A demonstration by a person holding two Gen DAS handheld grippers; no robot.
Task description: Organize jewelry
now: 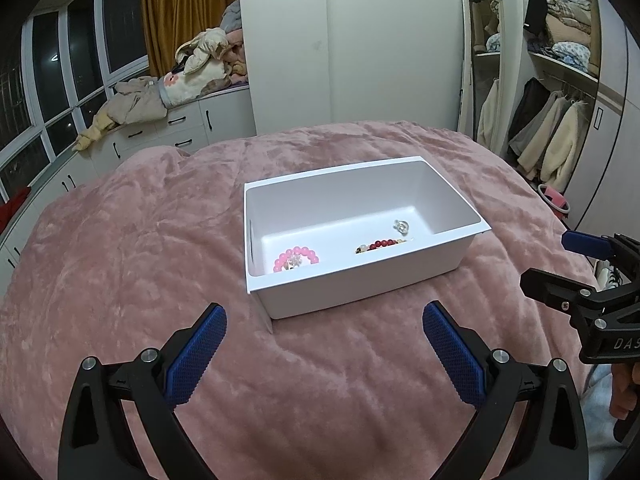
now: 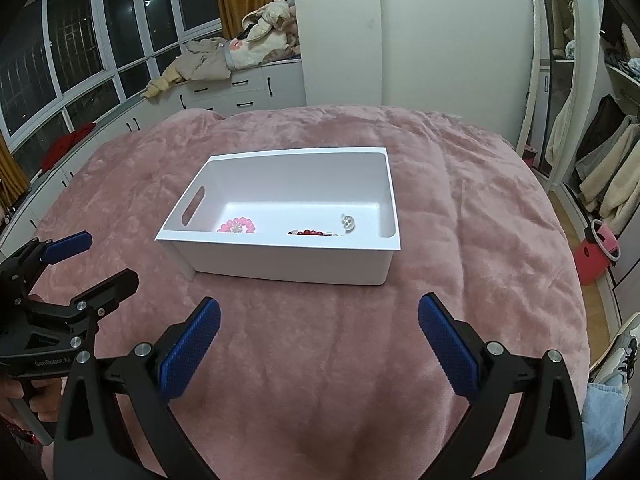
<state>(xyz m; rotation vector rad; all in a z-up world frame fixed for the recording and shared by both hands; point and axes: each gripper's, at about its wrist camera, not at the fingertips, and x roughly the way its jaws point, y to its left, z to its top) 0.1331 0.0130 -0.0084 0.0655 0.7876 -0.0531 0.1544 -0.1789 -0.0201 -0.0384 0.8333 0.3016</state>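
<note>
Left gripper [image 1: 324, 316]: jaws spread wide, blue pads [image 1: 198, 354] well apart, nothing between them, touching nothing. It hangs over the pink blanket [image 1: 120, 264], just short of the bin's near left corner.

Right gripper [image 2: 319, 312]: jaws likewise spread wide, empty, clear of blanket and bin. In the left view it shows at the right edge [image 1: 560, 260], one blue pad and one black finger parted. In the right view the left gripper [image 2: 100, 258] shows at the left edge, also parted, a hand [image 2: 24, 394] on its handle.

White bin [image 1: 448, 256]: rectangular, open-topped, sits on the blanket ahead of both grippers, slot handle [image 2: 193, 205] in its left end wall. Plain white inside, no dividers.

Inside, all on the floor near the front wall:
- pink bead bracelet [image 1: 297, 259] toward the left end, a small pale charm within its ring.
- dark red bead bracelet [image 1: 380, 245] near the middle, partly hidden by the front wall.
- small clear piece [image 1: 401, 227], maybe a ring, just right of and behind the red beads; too small to tell.

The three lie apart from one another.
</note>
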